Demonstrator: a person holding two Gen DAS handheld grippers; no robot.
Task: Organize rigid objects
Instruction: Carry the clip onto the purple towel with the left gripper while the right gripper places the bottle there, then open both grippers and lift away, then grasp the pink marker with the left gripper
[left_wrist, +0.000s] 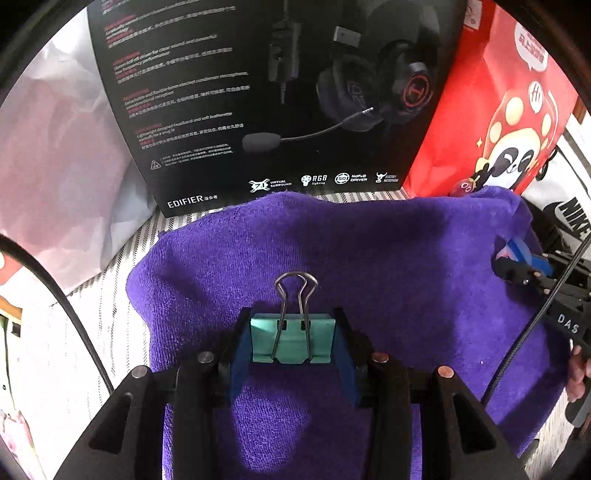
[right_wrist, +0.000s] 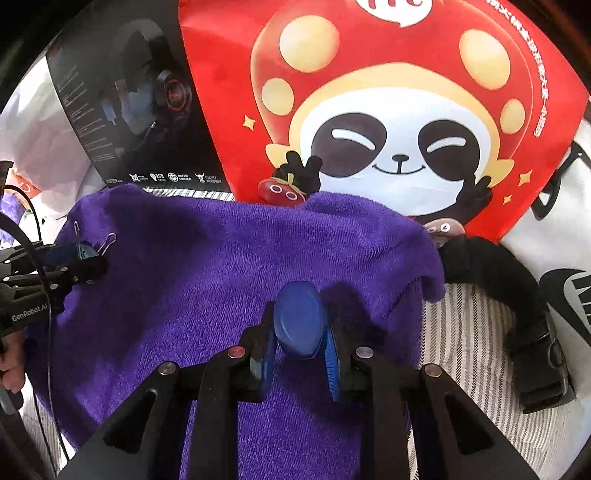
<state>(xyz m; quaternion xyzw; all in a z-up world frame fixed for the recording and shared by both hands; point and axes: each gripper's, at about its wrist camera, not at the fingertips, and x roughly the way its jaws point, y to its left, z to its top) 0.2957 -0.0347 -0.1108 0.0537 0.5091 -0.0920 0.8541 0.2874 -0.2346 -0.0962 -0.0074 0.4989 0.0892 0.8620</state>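
Striped surface (right_wrist: 465, 332): one, lay under everything, seen in both views.
Purple towel (left_wrist: 369, 258): one, spread over the striped surface, filled the middle of both views.
Red panda bag (right_wrist: 388, 110): one, stood behind the towel; full face in right view only, edge-on in left view.
Black headset box (left_wrist: 258, 92): one, stood left of the bag; print legible in left view only.
White Nike bag (right_wrist: 561, 288): one, at right edge of both views.
Black strap with buckle (right_wrist: 532, 332): one, beside the towel; right view only.
Left gripper (left_wrist: 291, 341): clenched on the clip, low over the towel.
Right gripper (right_wrist: 299, 350): clamped on the blue piece, above the towel.
Green binder clip (left_wrist: 291, 338): one, between the left pads, wire handles pointed forward.
Blue oval piece (right_wrist: 299, 321): one, upright between the right pads; kind could not be told.
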